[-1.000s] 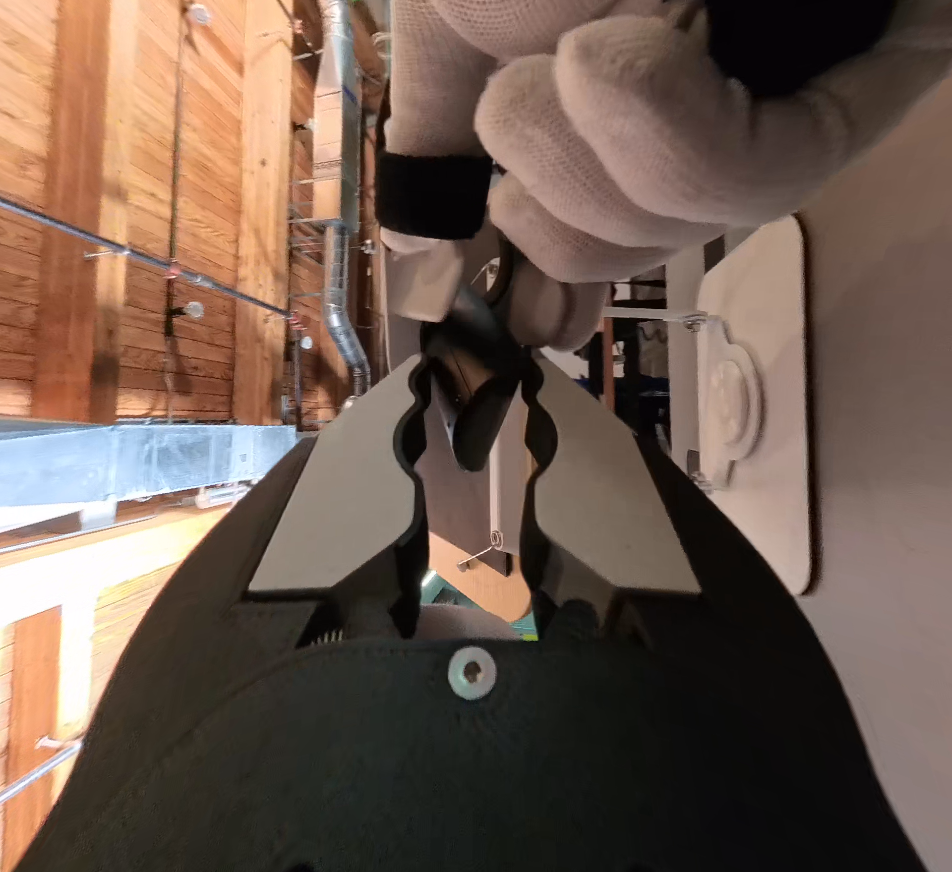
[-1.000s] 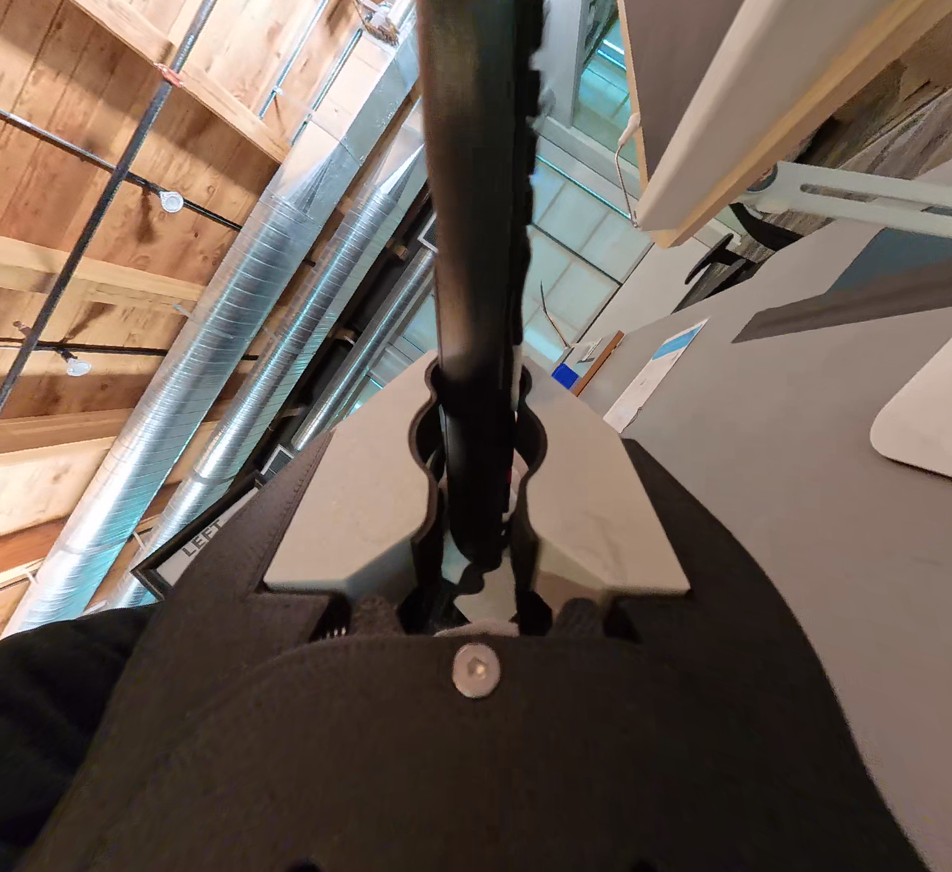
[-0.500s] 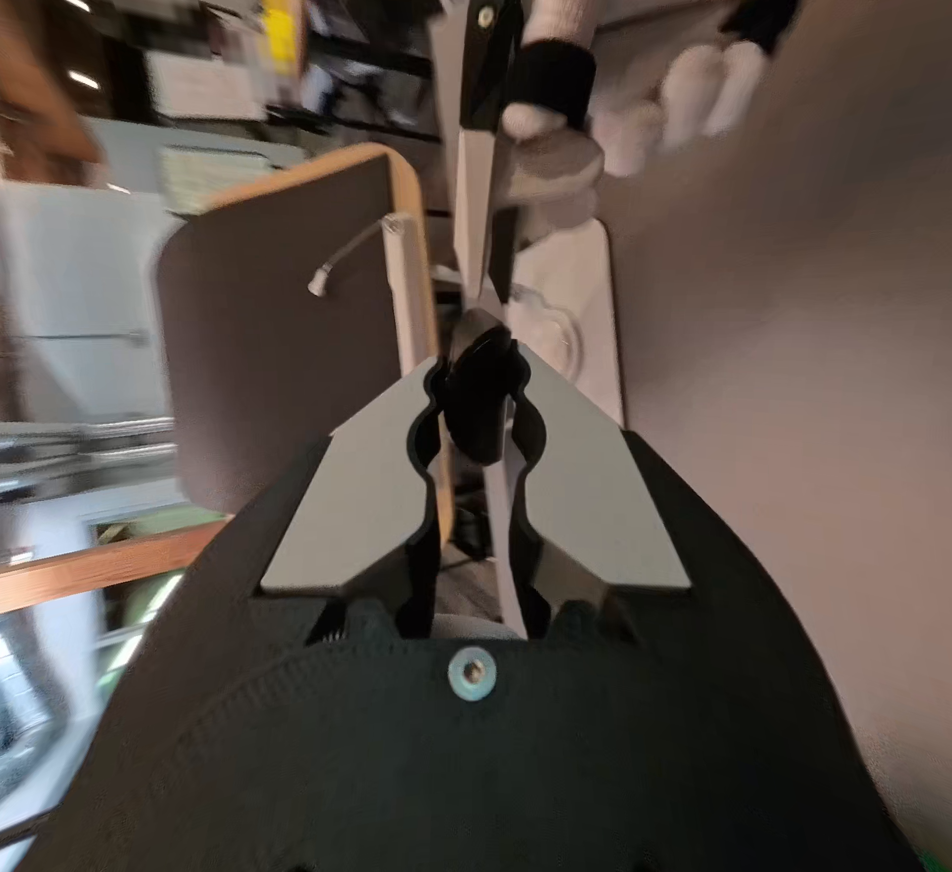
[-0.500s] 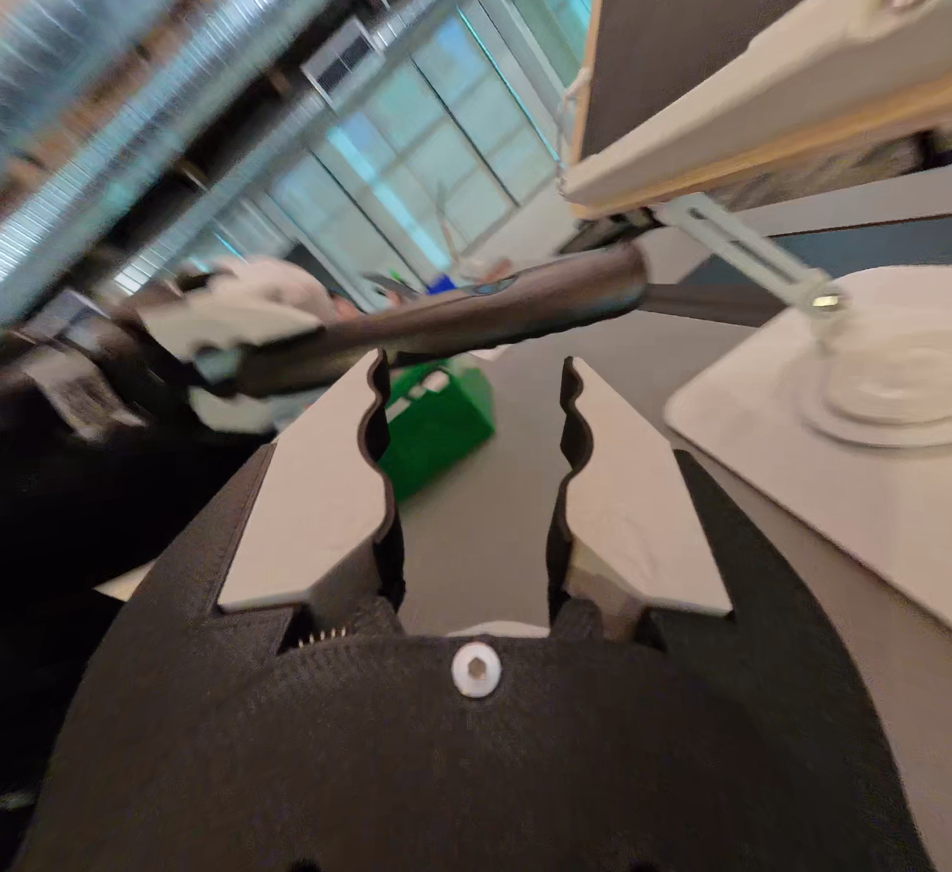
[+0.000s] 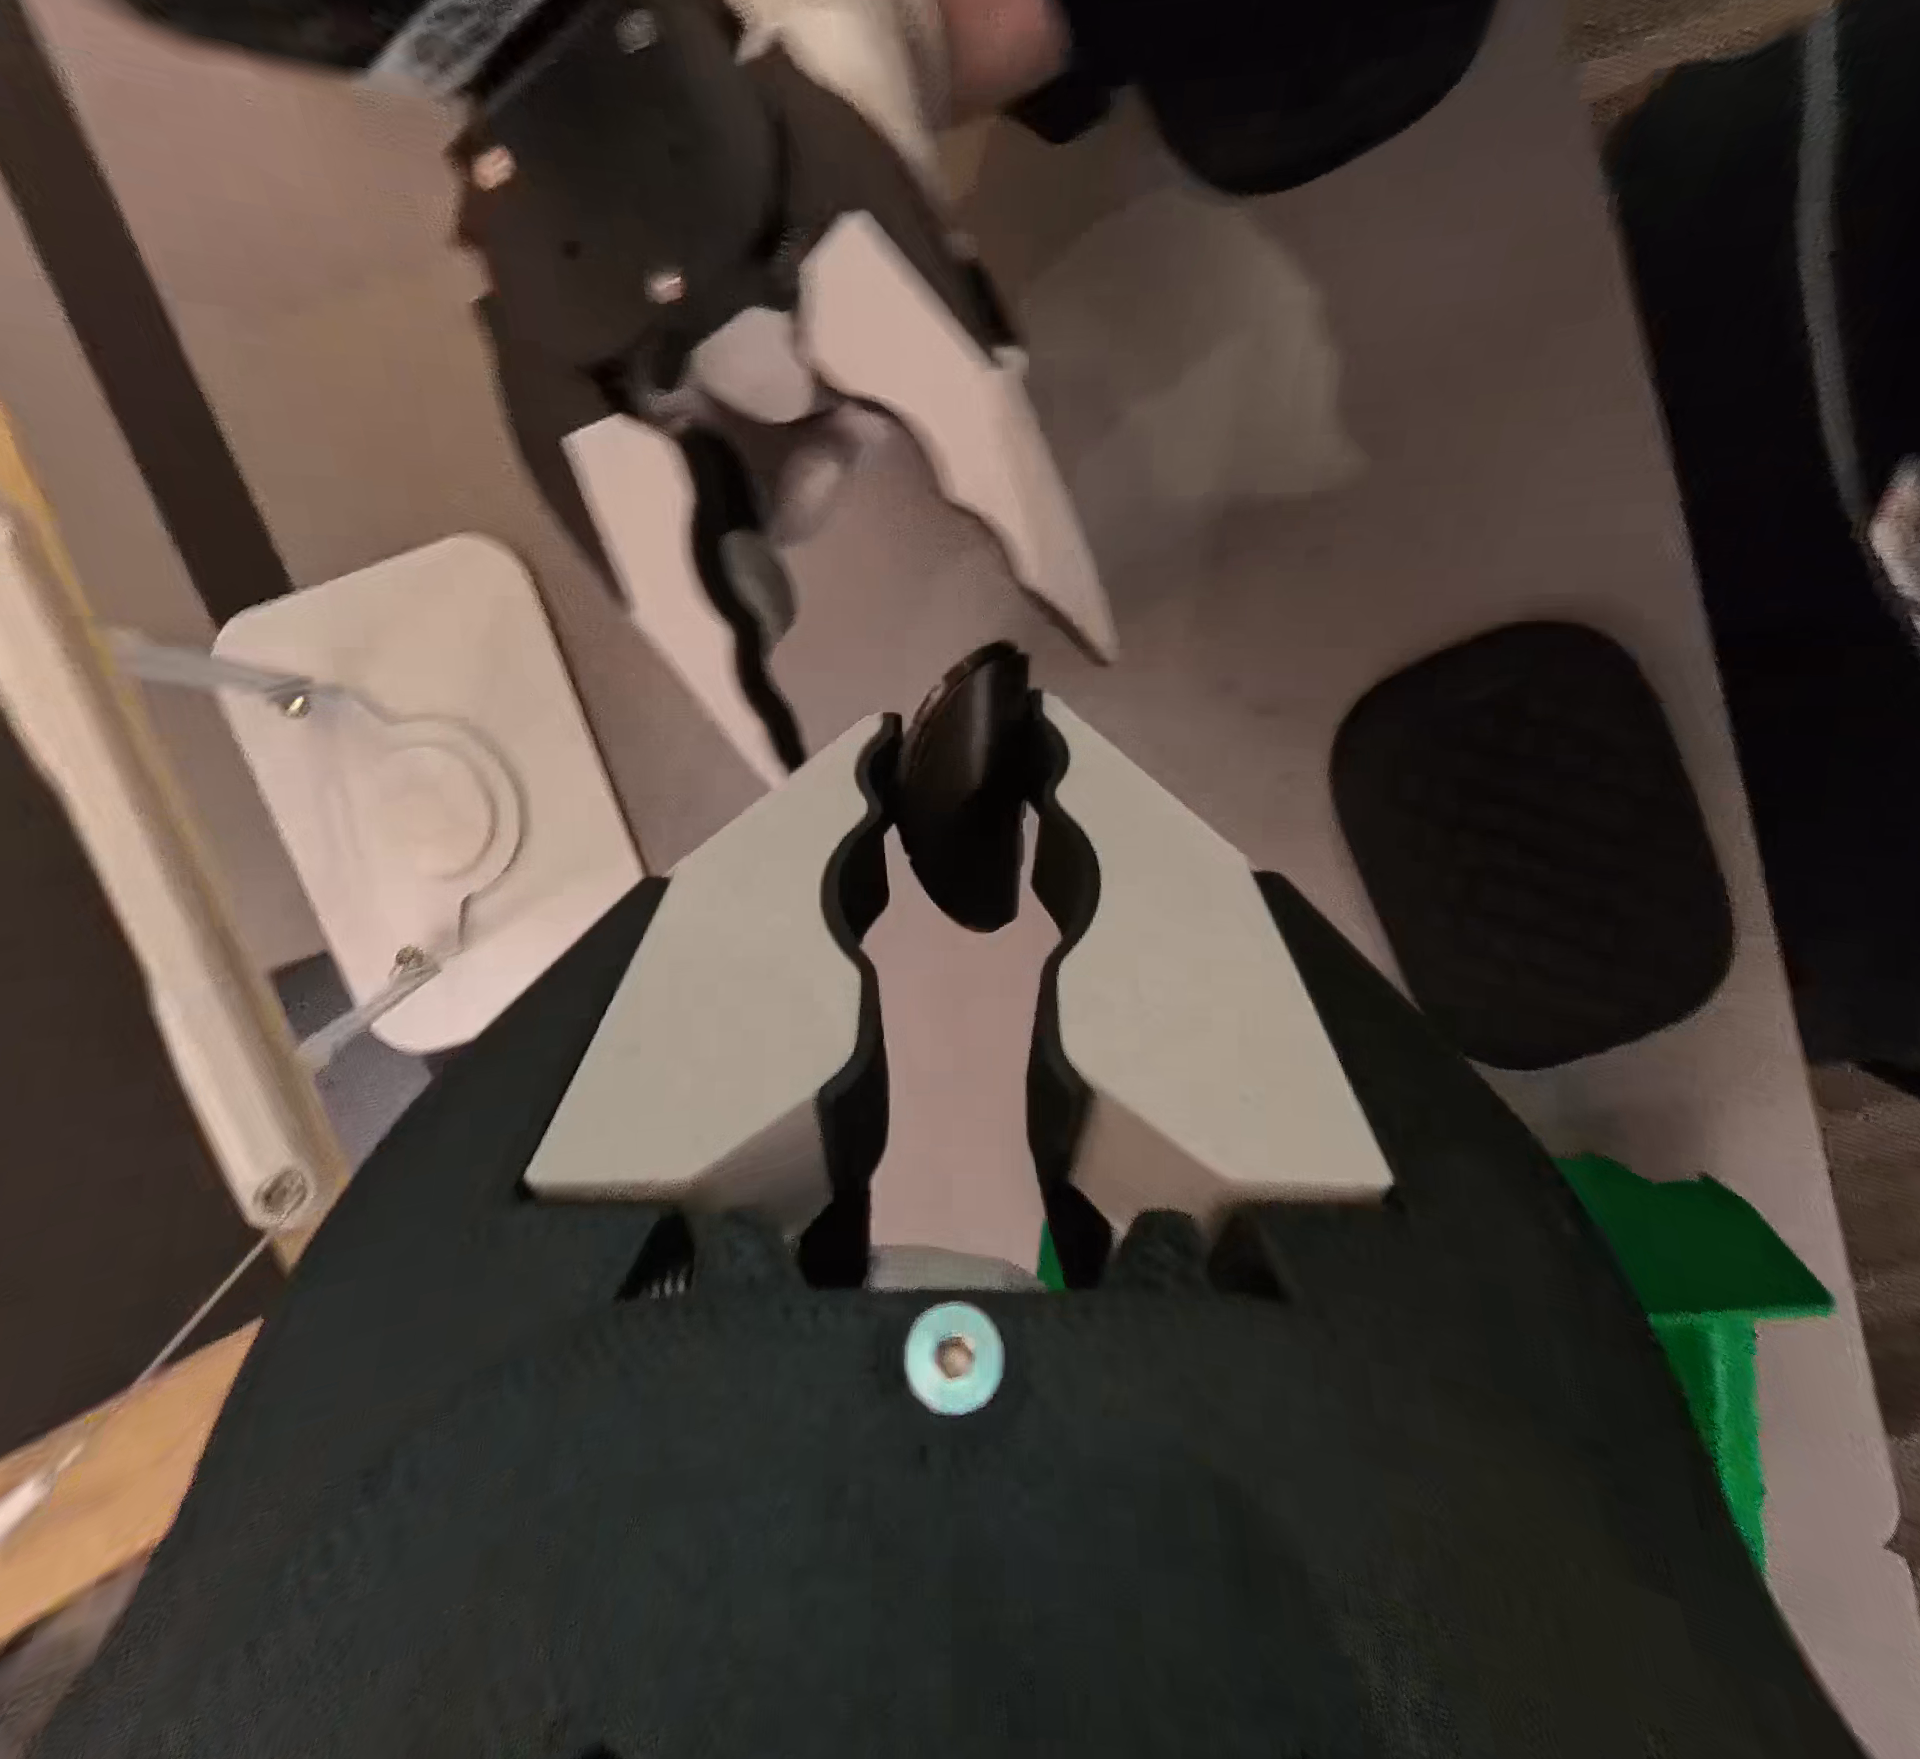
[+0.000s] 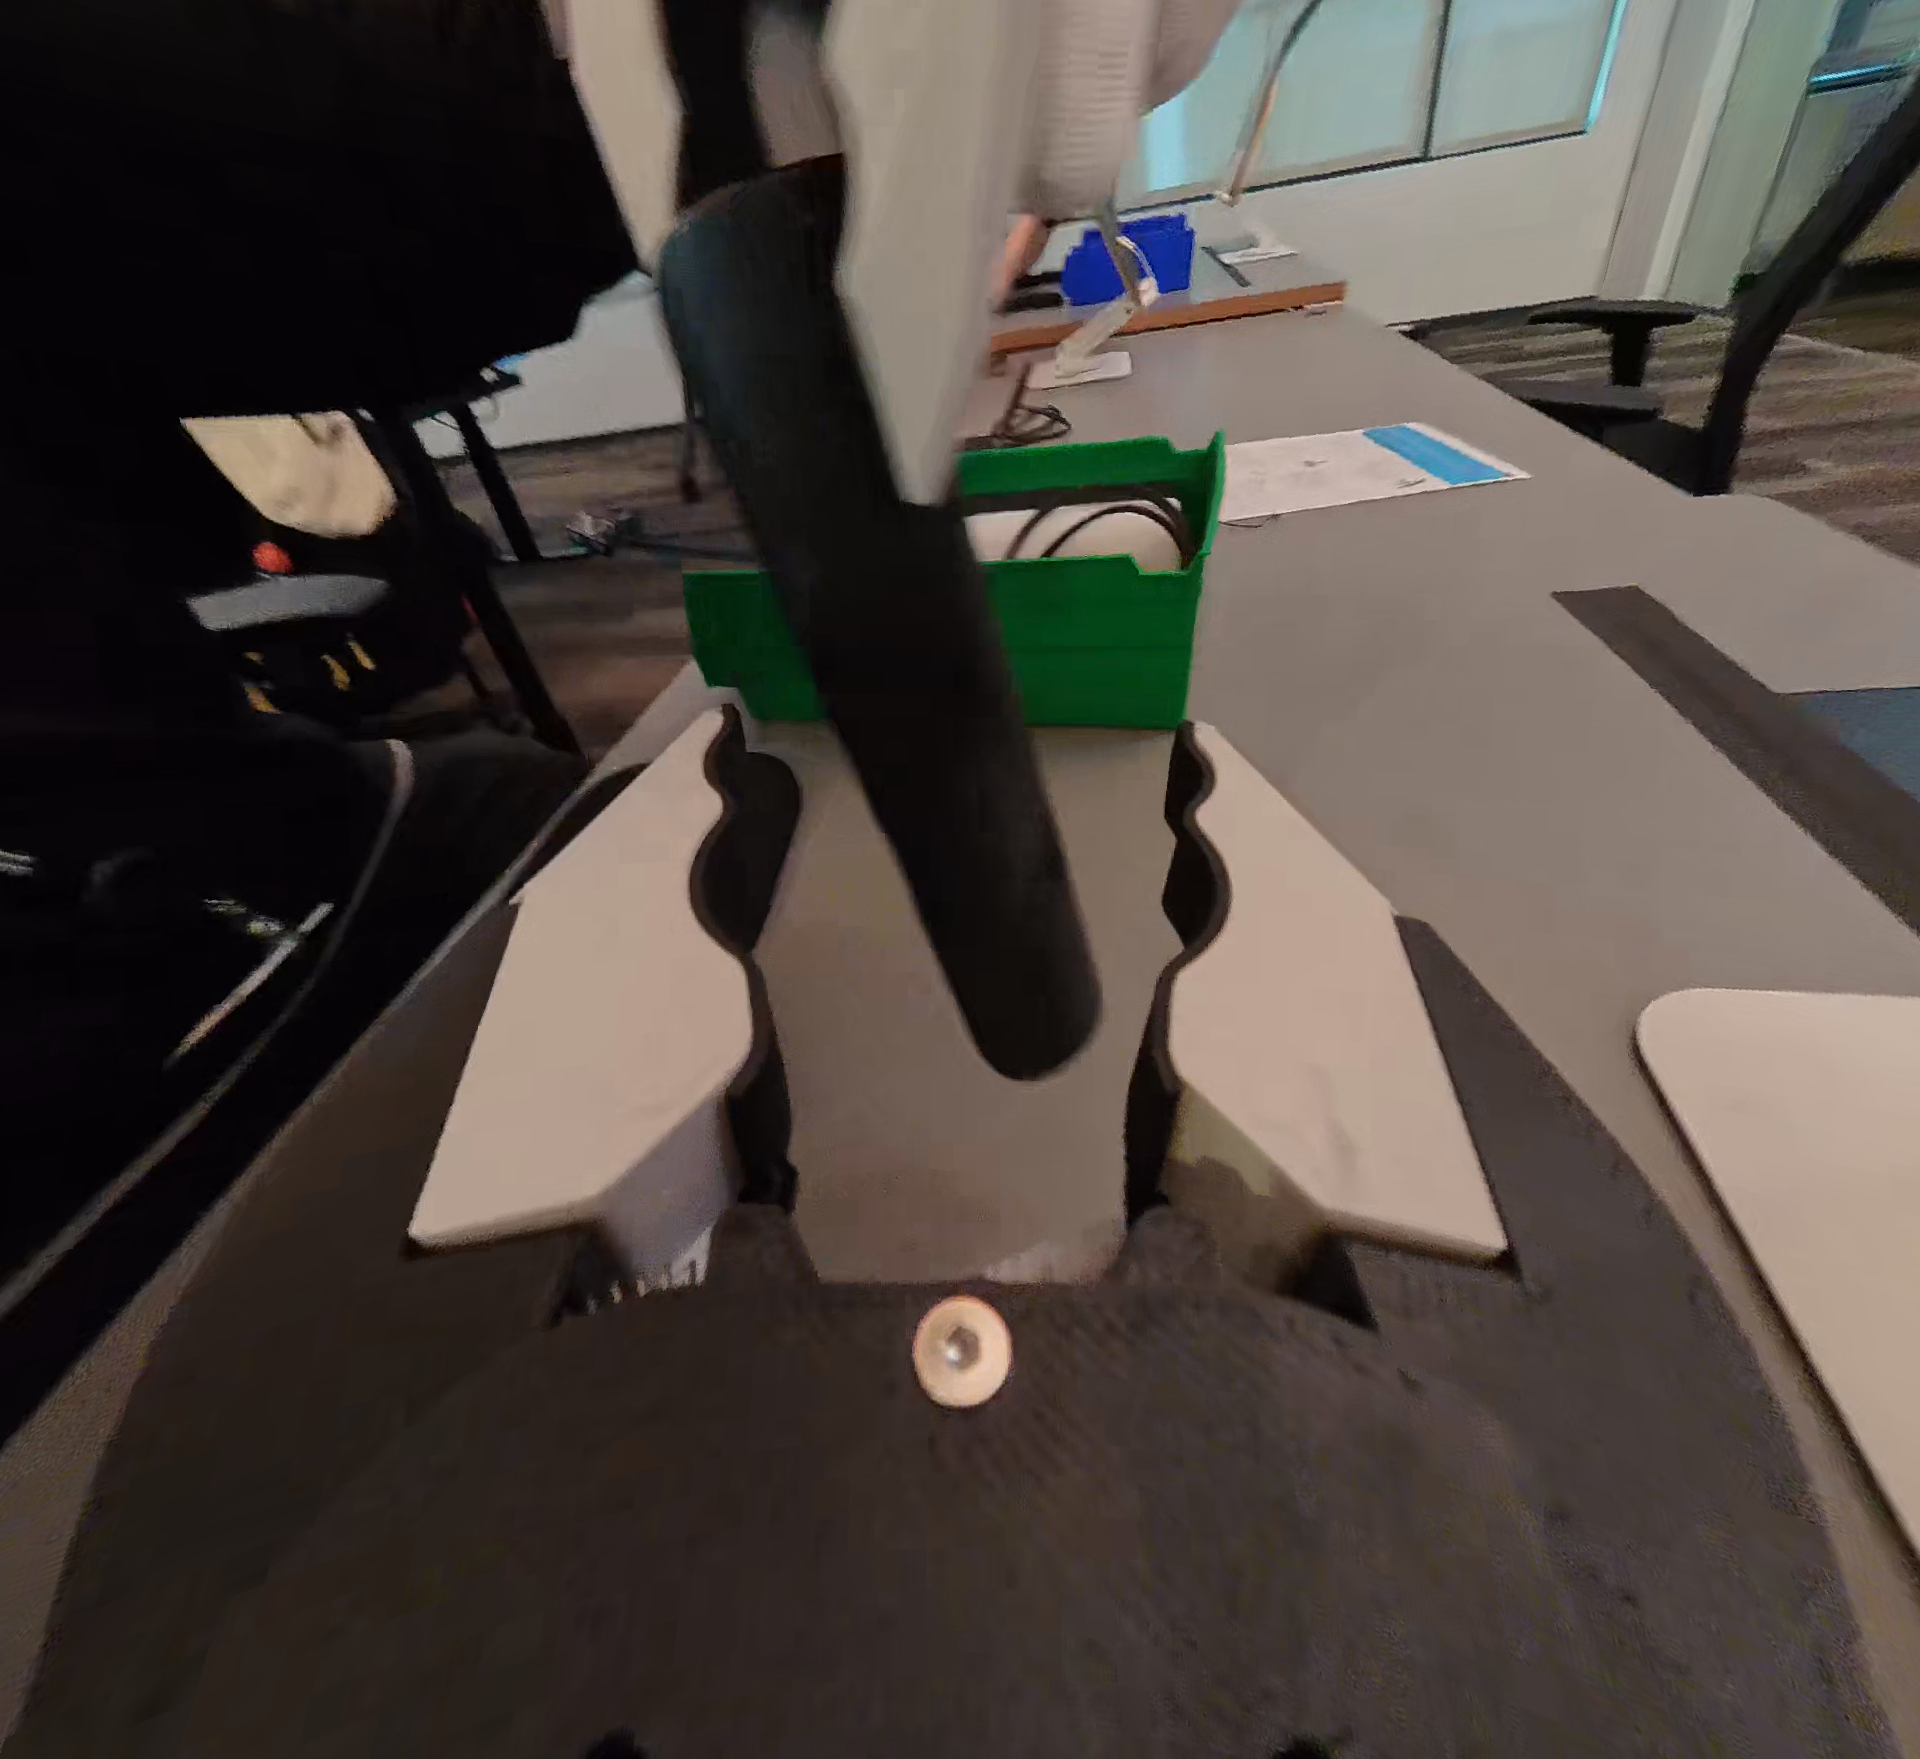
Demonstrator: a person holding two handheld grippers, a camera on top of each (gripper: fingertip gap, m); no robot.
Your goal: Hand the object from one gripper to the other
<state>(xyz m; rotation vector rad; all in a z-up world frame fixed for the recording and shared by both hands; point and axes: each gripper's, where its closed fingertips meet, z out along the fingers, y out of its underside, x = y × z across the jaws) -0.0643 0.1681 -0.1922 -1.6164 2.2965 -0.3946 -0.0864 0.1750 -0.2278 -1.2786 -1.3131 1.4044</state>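
The object is a long black rod (image 6: 894, 670). My left gripper (image 5: 964, 720) is shut on it; in the left wrist view I see its black end (image 5: 961, 816) head-on between the fingers. My right gripper (image 6: 956, 727) is open and empty. In the right wrist view the rod slants down from the upper left, and its free end hangs between my open right fingers without touching them. A white finger (image 6: 914, 234) of the left gripper shows at the top, clamped on the rod. The open right gripper's fingers (image 5: 935, 421) show just beyond the rod in the left wrist view.
A green bin (image 6: 1091, 639) holding black cable stands on the grey table (image 6: 1455, 774) just behind the rod; it also shows in the left wrist view (image 5: 1714, 1294). A white board (image 6: 1818, 1190) lies at right. A black pad (image 5: 1527, 847) and a white plate (image 5: 436, 774) with a clear holder lie on the table. The grippers' ends are close to 4 cm from one another.
One second ago both grippers were shut on the rod. My right gripper has opened and let go. Both views have swung down from the ceiling towards the table.
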